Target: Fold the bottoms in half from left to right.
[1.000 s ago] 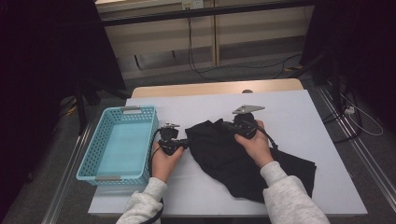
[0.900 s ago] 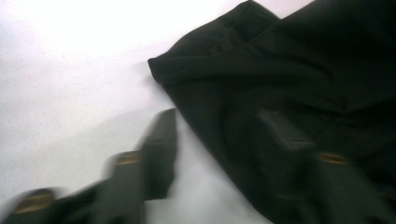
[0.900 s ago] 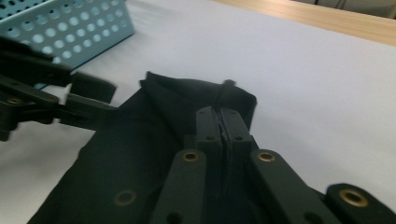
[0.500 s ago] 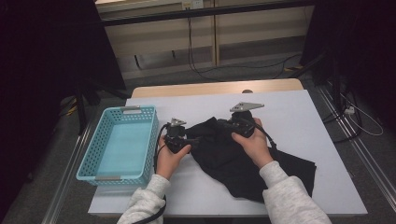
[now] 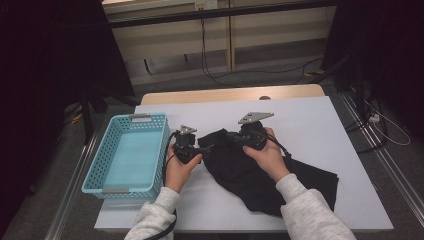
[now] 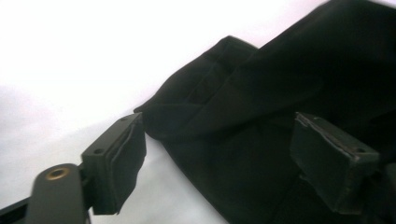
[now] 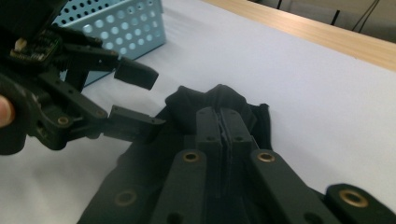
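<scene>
Black garment (image 5: pixel 260 175): soft matt woven cloth, creased and folded, with stitched seams visible in the left gripper view (image 6: pixel 261 116). Table (image 5: pixel 325 125): smooth, pale, matt sheet surface, with a bare strip of light wood (image 5: pixel 230 95) along its far edge (grain visible in the right gripper view). Basket (image 5: pixel 127 155): light-blue moulded plastic, perforated walls, slightly glossy floor. Left gripper (image 5: pixel 206 148): matt black plastic or metal links with brass-coloured rivets; its pads (image 6: pixel 121 163) look rubbery and dull. Right gripper (image 7: pixel 223 122): same matt black finish, topped by a grey, flat, metallic-looking plate (image 5: pixel 255 117). Sleeves (image 5: pixel 305 210): pale grey, fleecy knit cloth.
</scene>
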A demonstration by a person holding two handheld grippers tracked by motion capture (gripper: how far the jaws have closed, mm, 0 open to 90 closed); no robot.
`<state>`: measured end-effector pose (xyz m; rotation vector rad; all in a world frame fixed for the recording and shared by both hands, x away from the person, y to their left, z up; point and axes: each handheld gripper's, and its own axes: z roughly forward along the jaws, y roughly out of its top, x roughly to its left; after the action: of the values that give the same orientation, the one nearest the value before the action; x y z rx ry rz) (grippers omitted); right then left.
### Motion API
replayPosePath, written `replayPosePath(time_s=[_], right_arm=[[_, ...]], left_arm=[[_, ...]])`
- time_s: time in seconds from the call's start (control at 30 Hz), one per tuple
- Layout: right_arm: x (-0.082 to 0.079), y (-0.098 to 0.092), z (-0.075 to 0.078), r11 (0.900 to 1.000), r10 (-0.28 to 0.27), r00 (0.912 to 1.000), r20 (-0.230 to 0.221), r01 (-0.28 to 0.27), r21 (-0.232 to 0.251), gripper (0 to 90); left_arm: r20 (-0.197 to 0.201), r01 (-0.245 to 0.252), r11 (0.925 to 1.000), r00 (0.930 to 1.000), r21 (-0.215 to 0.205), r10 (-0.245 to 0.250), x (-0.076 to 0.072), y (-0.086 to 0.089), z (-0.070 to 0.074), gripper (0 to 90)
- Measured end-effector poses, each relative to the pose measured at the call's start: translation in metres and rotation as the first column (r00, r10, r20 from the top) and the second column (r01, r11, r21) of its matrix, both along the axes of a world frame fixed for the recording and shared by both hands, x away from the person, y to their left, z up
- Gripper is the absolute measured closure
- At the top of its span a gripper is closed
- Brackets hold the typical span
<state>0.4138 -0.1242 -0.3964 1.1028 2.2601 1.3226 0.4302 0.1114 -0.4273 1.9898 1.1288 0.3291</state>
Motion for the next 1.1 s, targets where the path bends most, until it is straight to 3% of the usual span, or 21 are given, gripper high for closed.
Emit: replayPosePath(time_s=[0.2, 0.27, 0.4, 0.47, 0.57, 0.67, 0.8, 0.9, 0.97, 1.1], right_arm=[[0.0, -0.006, 0.006, 0.996, -0.006, 0.9999, -0.015, 0.007, 0.086, 88.5], [0.004, -0.007, 0.006, 0.995, -0.014, 0.9997, -0.021, 0.016, 0.096, 88.5], [0.019, -0.017, -0.01, 0.988, -0.06, 0.992, -0.111, 0.075, 0.136, 88.5], [0.019, -0.012, -0.018, 0.991, -0.047, 0.9911, -0.125, 0.061, 0.118, 88.5], [0.015, 0.0, -0.025, 0.997, -0.008, 0.9941, -0.108, 0.016, 0.073, 88.4], [0.018, 0.005, -0.027, 0.998, -0.006, 0.9949, -0.1, 0.012, 0.054, 88.4], [0.031, -0.003, -0.039, 0.996, -0.077, 0.9899, -0.119, 0.082, 0.034, 88.4], [0.041, -0.011, -0.056, 0.991, -0.132, 0.9755, -0.176, 0.132, -0.01, 88.1], [0.044, -0.015, -0.06, 0.989, -0.145, 0.9712, -0.189, 0.15, 0.015, 87.7], [0.042, -0.011, -0.057, 0.989, -0.145, 0.9781, -0.149, 0.142, -0.027, 86.4]], left_arm=[[0.007, 0.016, 0.9999, 0.9998, 0.0, -0.016, -0.002, -0.004, -0.002, 17.3], [0.002, 0.021, 0.9998, 0.9998, 0.002, -0.021, -0.003, -0.005, -0.003, 17.3], [-0.003, 0.021, 0.9998, 0.9998, 0.004, -0.021, -0.003, -0.004, -0.004, 17.3], [0.005, 0.012, 0.9999, 0.9999, 0.006, -0.012, -0.003, -0.002, -0.004, 17.3], [0.006, 0.01, 0.9999, 0.9999, 0.004, -0.01, -0.003, -0.001, -0.004, 17.3], [-0.001, 0.014, 0.9999, 0.9999, 0.007, -0.014, -0.004, -0.001, -0.006, 17.3], [-0.01, 0.016, 0.9998, 0.9998, 0.01, -0.016, -0.005, -0.002, -0.008, 17.3], [-0.005, 0.016, 0.9999, 0.9999, 0.001, -0.016, -0.005, -0.003, -0.008, 17.3], [-0.007, 0.019, 0.9998, 0.9998, 0.007, -0.019, -0.004, -0.003, -0.008, 17.3], [-0.012, 0.017, 0.9998, 0.9998, 0.006, -0.017, -0.003, 0.0, -0.01, 17.3]])
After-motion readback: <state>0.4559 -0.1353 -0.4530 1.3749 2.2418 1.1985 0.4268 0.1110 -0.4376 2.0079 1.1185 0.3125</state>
